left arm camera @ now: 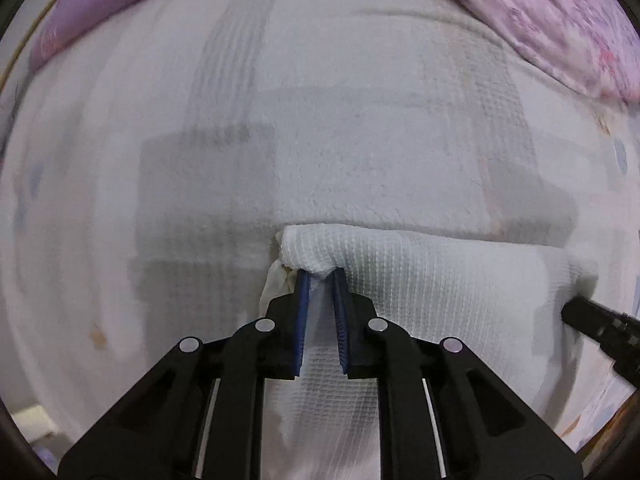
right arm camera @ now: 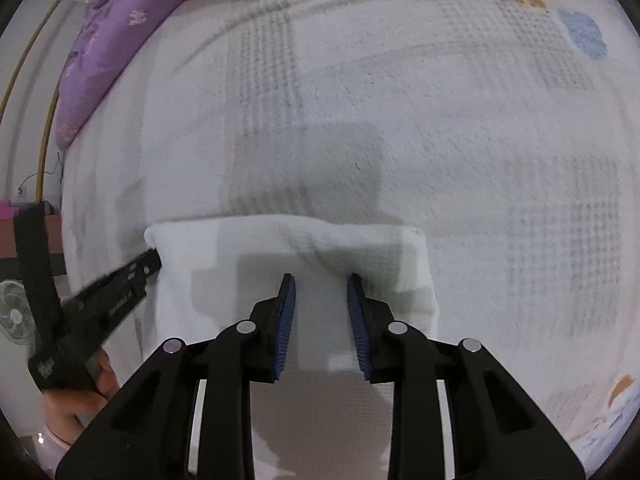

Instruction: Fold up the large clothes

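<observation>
A white waffle-weave cloth lies folded on the bed, its folded edge facing away from me. My left gripper is shut on the cloth's left corner, with fabric pinched between the blue pads. In the right wrist view the same cloth spreads under my right gripper, which is open above its middle and holds nothing. The left gripper shows there at the cloth's left edge. The right gripper's tip shows at the cloth's right side in the left wrist view.
A white textured bedspread covers the bed. A purple pillow lies at the far left and a pink floral quilt at the far right. A fan stands off the bed's left.
</observation>
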Demonstrator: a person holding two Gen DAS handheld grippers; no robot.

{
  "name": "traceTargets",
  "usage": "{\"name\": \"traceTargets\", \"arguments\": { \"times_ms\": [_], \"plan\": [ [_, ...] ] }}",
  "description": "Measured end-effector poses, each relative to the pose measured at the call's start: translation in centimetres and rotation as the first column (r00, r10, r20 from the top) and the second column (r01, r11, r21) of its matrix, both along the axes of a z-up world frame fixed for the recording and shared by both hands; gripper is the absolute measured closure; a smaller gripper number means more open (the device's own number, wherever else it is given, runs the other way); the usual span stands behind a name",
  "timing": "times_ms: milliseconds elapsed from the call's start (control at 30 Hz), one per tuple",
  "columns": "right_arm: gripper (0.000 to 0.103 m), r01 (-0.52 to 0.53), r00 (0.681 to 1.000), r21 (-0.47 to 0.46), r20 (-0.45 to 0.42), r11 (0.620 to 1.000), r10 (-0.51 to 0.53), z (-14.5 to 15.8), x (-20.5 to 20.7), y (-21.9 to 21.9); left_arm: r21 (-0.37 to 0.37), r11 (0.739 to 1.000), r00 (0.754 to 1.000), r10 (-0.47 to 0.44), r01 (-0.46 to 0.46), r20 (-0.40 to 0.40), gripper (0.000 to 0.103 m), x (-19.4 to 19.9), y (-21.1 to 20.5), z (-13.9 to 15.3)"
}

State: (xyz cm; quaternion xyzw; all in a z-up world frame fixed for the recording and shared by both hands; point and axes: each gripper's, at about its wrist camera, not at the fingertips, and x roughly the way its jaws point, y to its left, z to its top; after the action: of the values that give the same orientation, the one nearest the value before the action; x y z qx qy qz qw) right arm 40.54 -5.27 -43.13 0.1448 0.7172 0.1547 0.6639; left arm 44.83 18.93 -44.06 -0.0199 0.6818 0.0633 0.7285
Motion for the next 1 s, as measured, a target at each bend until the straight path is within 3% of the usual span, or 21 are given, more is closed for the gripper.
{"name": "traceTargets", "arguments": {
  "times_ms": [100, 167, 233, 300, 333, 367, 433, 533, 600, 700, 767, 800, 867, 900, 1000],
  "plan": [
    [0.076, -0.071, 0.997, -0.013, 0.009, 0.997, 0.072, 0.4, -4.6, 0.4, 0.021, 1.0, 0.999, -0.001, 0.0, 0.054, 0.09, -3.7, 0.3, 3.4],
    [0.076, -0.08, 0.997, 0.014, -0.008, 0.997, 0.08, 0.7, -9.3, 0.3, 0.0, 1.0, 0.999, 0.002, -0.002, 0.04, 0.09, -8.3, 0.2, 4.1],
    [0.076, -0.096, 0.995, 0.003, -0.011, 0.995, 0.096, 0.6, -13.0, 0.4, 0.003, 1.0, 1.0, -0.006, 0.006, -0.018, 0.09, -12.8, -0.7, 3.2],
    [0.076, -0.1, 0.993, -0.004, -0.067, 0.995, 0.1, -1.1, -17.7, 0.6, -0.017, 1.0, 0.996, 0.005, -0.007, -0.089, 0.091, -17.7, -0.9, 1.2],
    [0.076, -0.108, 0.993, -0.016, -0.043, 0.994, 0.107, -1.3, -19.2, 0.7, -0.013, 1.0, 0.994, 0.012, -0.014, -0.106, 0.091, -20.1, -0.9, 0.3],
    [0.076, -0.119, 0.993, -0.036, -0.006, 0.992, 0.119, -1.1, -20.3, 0.7, -0.005, 1.0, 0.995, 0.011, -0.012, -0.099, 0.091, -22.0, -1.0, -0.1],
    [0.076, -0.13, 0.99, -0.057, -0.069, 0.99, 0.126, -0.9, -22.4, 0.9, -0.014, 0.999, 0.996, 0.034, -0.036, -0.082, 0.091, -24.7, -0.7, 0.6],
    [0.073, -0.163, 0.985, -0.03, -0.065, 0.986, 0.161, -1.9, -24.3, 0.9, -0.053, 0.997, 0.997, 0.058, -0.061, -0.053, 0.091, -25.7, 0.0, 0.7],
    [0.073, -0.085, 0.992, 0.027, -0.094, 0.996, 0.088, -4.2, -24.4, 0.1, -0.071, 0.996, 0.997, 0.054, -0.058, -0.057, 0.091, -25.8, 1.1, -0.8],
    [0.071, -0.07, 0.985, 0.045, -0.154, 0.997, 0.076, -3.1, -24.0, -0.2, -0.063, 0.996, 0.997, 0.056, -0.06, -0.06, 0.087, -25.4, 1.2, 0.3],
    [0.056, -0.071, 0.984, 0.065, -0.16, 0.995, 0.081, -2.3, -23.6, -0.3, -0.021, 0.999, 0.997, 0.043, -0.044, -0.062, 0.079, -25.3, 1.4, 1.2],
    [0.039, -0.066, 0.983, 0.085, -0.166, 0.994, 0.079, -1.8, -23.3, -0.2, -0.009, 0.999, 0.997, 0.035, -0.036, -0.073, 0.075, -25.4, 1.3, 1.6],
    [0.036, -0.053, 0.986, 0.15, -0.147, 0.987, 0.075, -0.6, -22.5, -0.7, -0.029, 0.999, 0.996, 0.044, -0.046, -0.076, 0.071, -25.8, 1.5, 2.4],
    [0.033, -0.052, 0.987, 0.175, -0.141, 0.983, 0.077, -0.2, -22.2, -0.9, -0.041, 0.998, 0.996, 0.05, -0.054, -0.079, 0.064, -25.8, 1.1, 2.7],
    [0.023, -0.05, 0.99, 0.168, -0.125, 0.984, 0.072, 0.0, -20.7, -1.2, -0.046, 0.997, 0.994, 0.056, -0.06, -0.09, 0.055, -24.3, 1.0, 3.3]
  ]
}}
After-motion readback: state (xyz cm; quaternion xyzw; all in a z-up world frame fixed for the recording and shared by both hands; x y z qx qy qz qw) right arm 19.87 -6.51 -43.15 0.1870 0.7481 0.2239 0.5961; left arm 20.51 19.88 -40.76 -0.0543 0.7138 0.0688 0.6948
